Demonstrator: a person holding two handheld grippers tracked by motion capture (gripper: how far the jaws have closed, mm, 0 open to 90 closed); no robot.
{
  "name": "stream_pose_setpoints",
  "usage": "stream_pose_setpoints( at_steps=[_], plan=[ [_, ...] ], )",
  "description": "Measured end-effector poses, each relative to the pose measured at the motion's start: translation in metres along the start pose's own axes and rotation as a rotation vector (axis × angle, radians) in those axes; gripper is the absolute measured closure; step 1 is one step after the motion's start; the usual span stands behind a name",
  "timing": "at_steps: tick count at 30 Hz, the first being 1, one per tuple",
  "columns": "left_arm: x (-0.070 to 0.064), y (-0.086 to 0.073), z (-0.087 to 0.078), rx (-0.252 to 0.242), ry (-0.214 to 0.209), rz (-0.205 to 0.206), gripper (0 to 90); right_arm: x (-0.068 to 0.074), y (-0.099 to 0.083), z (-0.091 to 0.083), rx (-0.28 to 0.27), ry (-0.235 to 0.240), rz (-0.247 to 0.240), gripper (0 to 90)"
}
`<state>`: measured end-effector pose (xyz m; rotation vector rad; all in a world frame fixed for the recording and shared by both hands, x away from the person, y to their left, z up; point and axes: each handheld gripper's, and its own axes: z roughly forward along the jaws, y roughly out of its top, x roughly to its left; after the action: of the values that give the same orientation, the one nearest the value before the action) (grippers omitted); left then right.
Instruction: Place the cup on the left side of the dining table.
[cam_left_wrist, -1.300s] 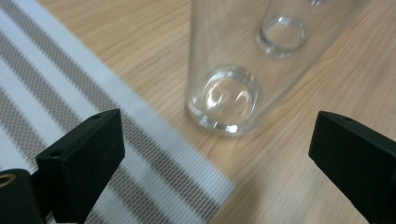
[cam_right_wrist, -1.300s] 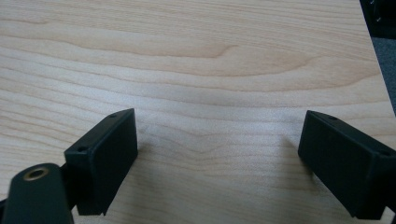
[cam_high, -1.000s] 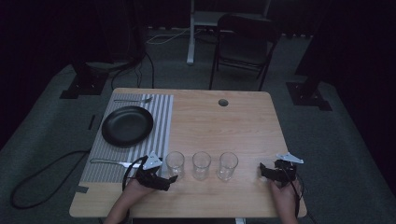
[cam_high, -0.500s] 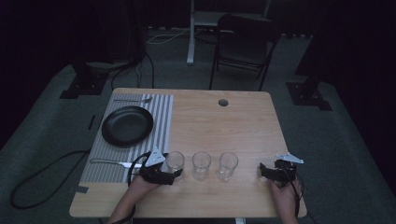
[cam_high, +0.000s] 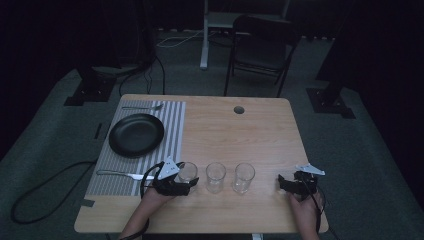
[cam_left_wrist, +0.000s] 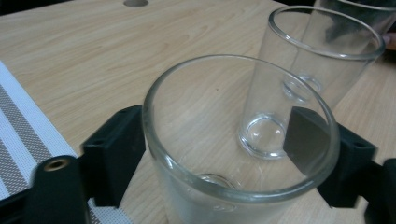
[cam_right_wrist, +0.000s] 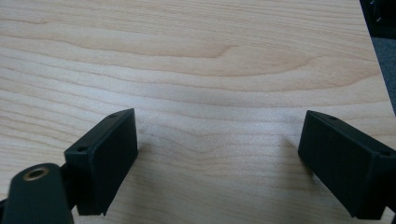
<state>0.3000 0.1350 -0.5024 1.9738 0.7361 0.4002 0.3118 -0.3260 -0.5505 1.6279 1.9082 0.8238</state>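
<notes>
A: Left gripper (cam_high: 187, 181) status?
B: At 7 o'clock on the light wooden bench (cam_high: 260, 135). Its jaws stand either side of the nearest clear drinking glass (cam_high: 187, 171), the left-hand one in a row of three. In the left gripper view that glass (cam_left_wrist: 238, 149) sits between both black jaws; can't tell whether the jaws press on the wall or leave a gap. The glass stands upright on the bench.

A: The other two glasses?
B: Second clear glass (cam_high: 216, 176) at 6 o'clock, just beside the first and apart from it. Third clear glass (cam_high: 244, 177) next along, toward 5 o'clock. Both upright, both look empty.

A: Right gripper (cam_high: 283, 184)?
B: At 5 o'clock, near the bench's right edge, well apart from the third glass. In the right gripper view its jaws are spread wide (cam_right_wrist: 219, 154), with bare wood between them. The person's right hand (cam_high: 305, 210) holds it from below.

A: Rest of the bench?
B: Grey striped placemat (cam_high: 172, 125) at 9 to 10 o'clock, round black plate (cam_high: 136, 135) on it. A metal fork (cam_high: 142, 107) lies on the mat's far edge, a metal knife (cam_high: 120, 174) on its near edge, just left of the left gripper. A round cable hole (cam_high: 239, 109) at 12 o'clock.
</notes>
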Motion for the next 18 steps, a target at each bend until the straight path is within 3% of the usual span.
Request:
stream_pose_setpoints(
  at_steps=[13,18],
  plan=[
    [0.004,0.006,-0.003,0.002,0.017,-0.033,28.9,0.000,0.000,0.000,0.000,0.000,0.000,11.4],
    [0.005,0.011,-0.003,0.034,0.039,-0.001,28.9,0.000,0.000,0.000,0.000,0.000,0.000,11.4]
  ],
)
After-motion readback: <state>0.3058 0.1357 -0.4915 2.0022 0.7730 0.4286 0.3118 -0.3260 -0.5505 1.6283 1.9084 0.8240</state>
